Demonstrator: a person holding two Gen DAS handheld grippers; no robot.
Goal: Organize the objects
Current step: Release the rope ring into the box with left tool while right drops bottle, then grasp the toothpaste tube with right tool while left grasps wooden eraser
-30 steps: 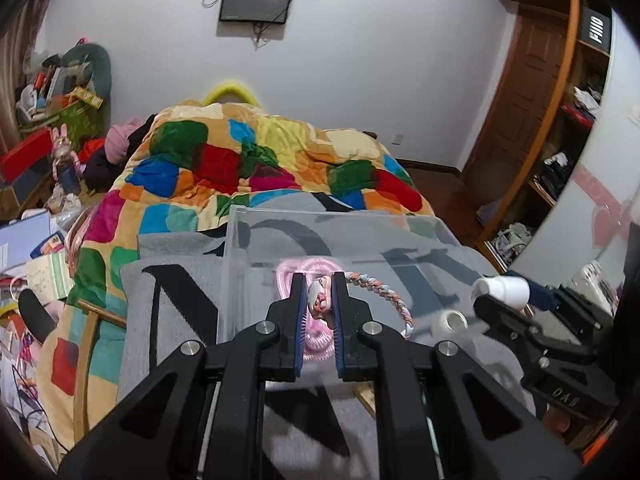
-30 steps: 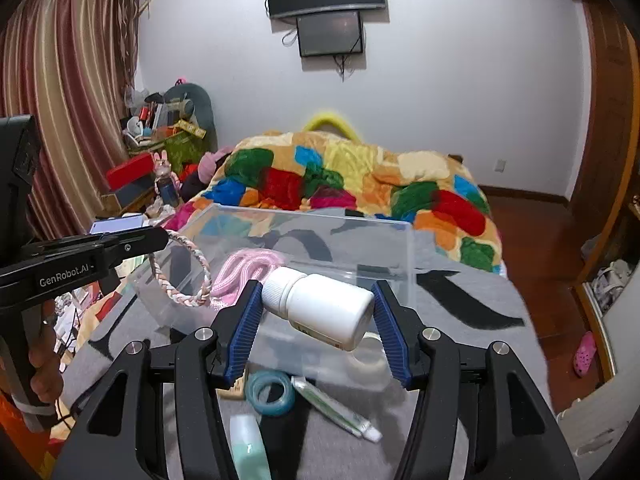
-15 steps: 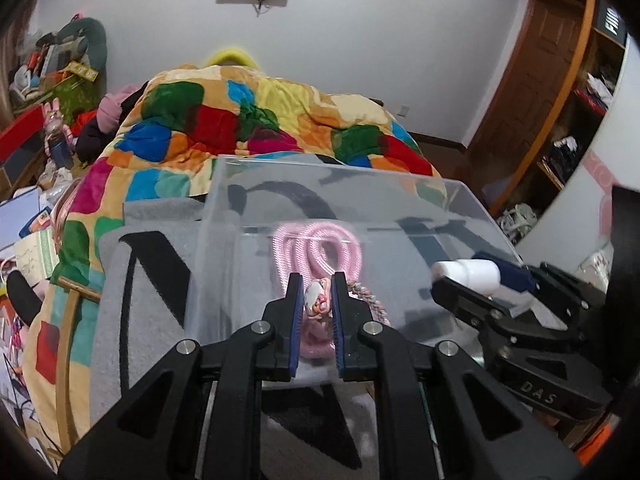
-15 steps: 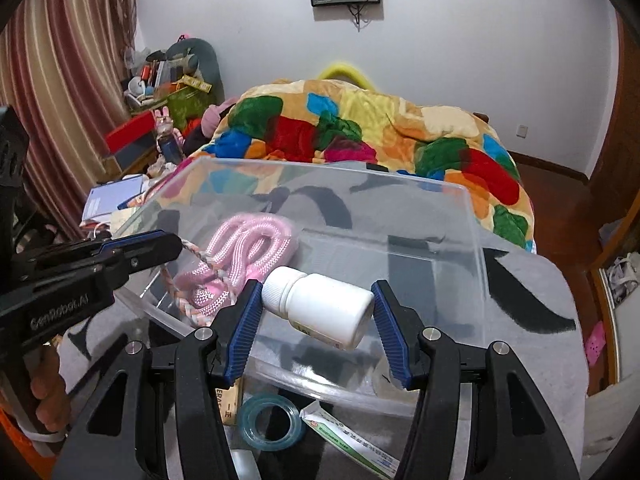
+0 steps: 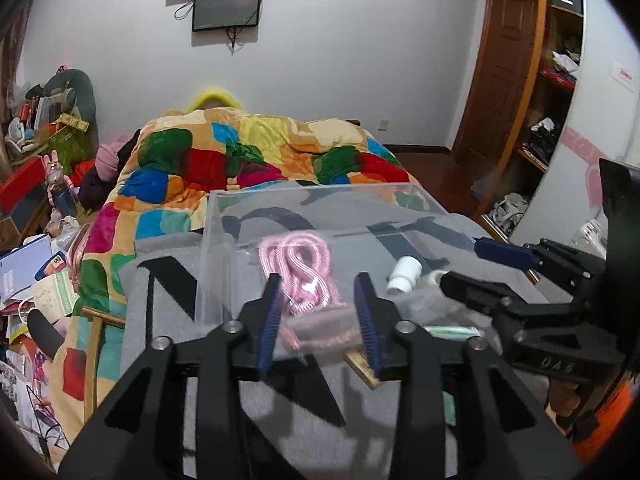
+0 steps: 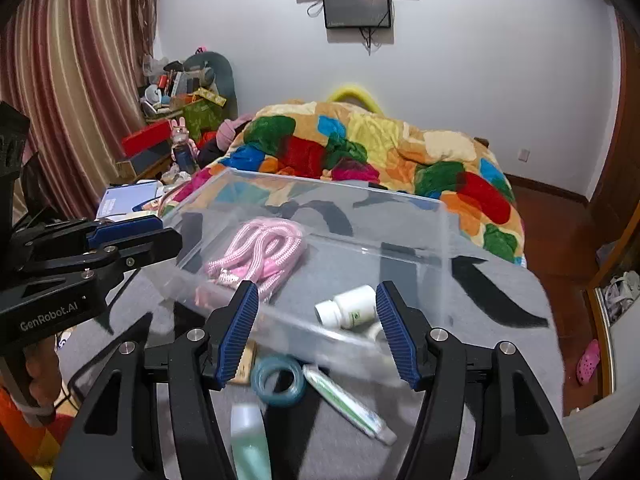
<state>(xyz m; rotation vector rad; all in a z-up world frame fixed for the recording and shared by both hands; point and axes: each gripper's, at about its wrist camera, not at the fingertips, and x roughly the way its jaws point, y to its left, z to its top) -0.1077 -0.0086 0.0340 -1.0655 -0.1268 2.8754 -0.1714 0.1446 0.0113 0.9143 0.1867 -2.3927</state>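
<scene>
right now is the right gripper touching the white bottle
Apart. The right wrist view shows the right gripper open, the white bottle lying inside the clear box, clear of both pads.

My left gripper (image 5: 318,320) has its blue-padded jaws spread apart with nothing between them. Just past them I see a clear plastic bin (image 5: 320,196) on a grey blanket (image 5: 168,272); a pink coiled rope (image 5: 298,264) and a white bottle (image 5: 404,274), on its side, lie inside it. My right gripper (image 5: 472,264) reaches in from the right, jaws parted. Behind is a colourful patchwork quilt (image 5: 248,156)
</scene>
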